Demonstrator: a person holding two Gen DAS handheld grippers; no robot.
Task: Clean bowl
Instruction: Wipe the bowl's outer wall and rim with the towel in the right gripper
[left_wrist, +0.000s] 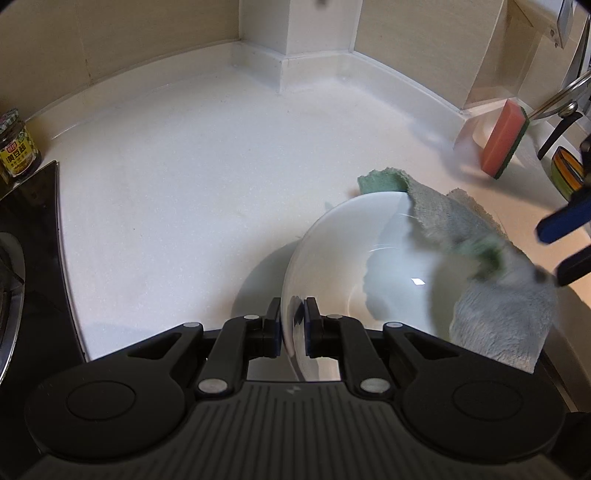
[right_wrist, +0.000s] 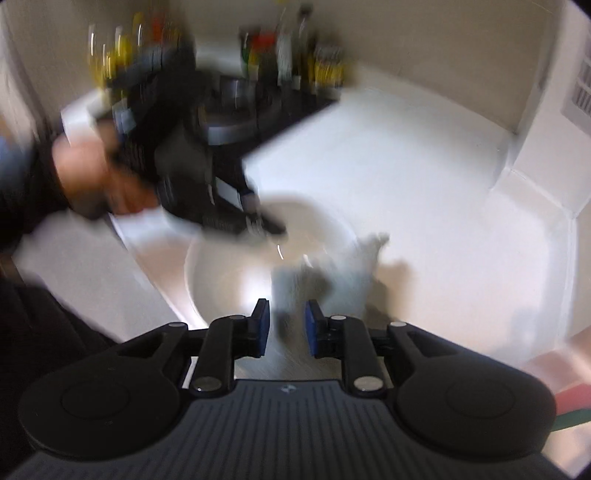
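A white bowl (left_wrist: 369, 251) is tipped on its side above the white counter (left_wrist: 184, 166). My left gripper (left_wrist: 293, 317) is shut on its near rim, one pad inside and one outside. A grey-green cloth (left_wrist: 498, 314) lies draped over the bowl's right rim and hangs into it. In the left wrist view my right gripper (left_wrist: 565, 247) is at the right edge, just beside the cloth, with its blue pads apart. The right wrist view is blurred: my right gripper (right_wrist: 288, 323) stands open above the cloth (right_wrist: 354, 266) and the bowl (right_wrist: 229, 280), and nothing is pressed between the pads. The left gripper (right_wrist: 258, 218) is held by a hand (right_wrist: 85, 173).
An orange sponge with a green back (left_wrist: 504, 140) leans against a clear container (left_wrist: 480, 122) at the back right, near a striped bowl (left_wrist: 567, 173). On the left are a black stove (left_wrist: 22, 240) and a jar (left_wrist: 16, 147). Bottles (right_wrist: 288, 55) line the wall behind the stove.
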